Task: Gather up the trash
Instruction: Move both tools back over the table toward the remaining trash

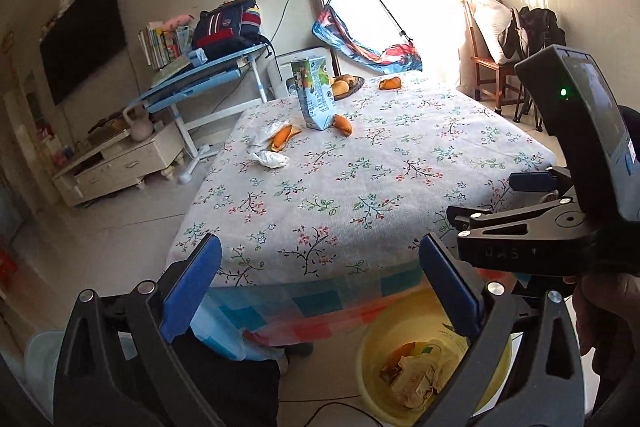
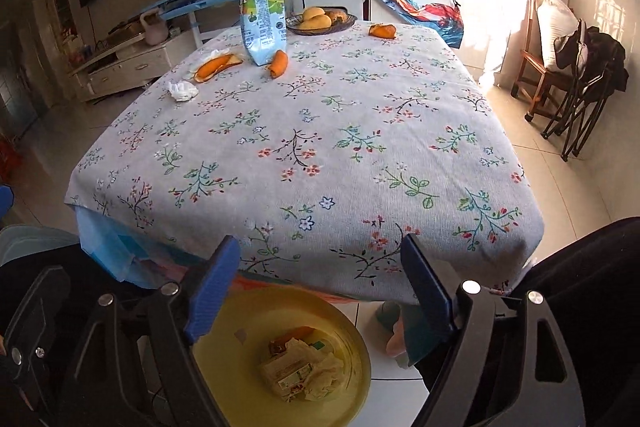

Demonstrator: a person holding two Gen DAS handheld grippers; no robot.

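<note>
A milk carton [image 1: 315, 91] [image 2: 263, 23] stands at the far side of the floral table [image 1: 360, 179] [image 2: 320, 147]. Orange peels [image 1: 283, 135] [image 2: 216, 65] lie beside it, one [image 2: 279, 63] to its right and one [image 2: 383, 30] near the far edge. Crumpled white tissue [image 1: 270, 158] [image 2: 183, 91] lies at the left. A yellow bin [image 1: 374, 343] [image 2: 352, 339] holding trash sits on the floor below the near edge. My left gripper [image 1: 320, 291] and right gripper [image 2: 320, 287] are both open and empty above the bin.
A bowl of mangoes [image 1: 345, 85] [image 2: 320, 19] sits at the table's far edge. A blue desk with a backpack [image 1: 230, 27], a TV stand [image 1: 120, 159] and a wooden chair [image 2: 540, 59] surround the table. The right gripper's body [image 1: 560, 219] shows in the left wrist view.
</note>
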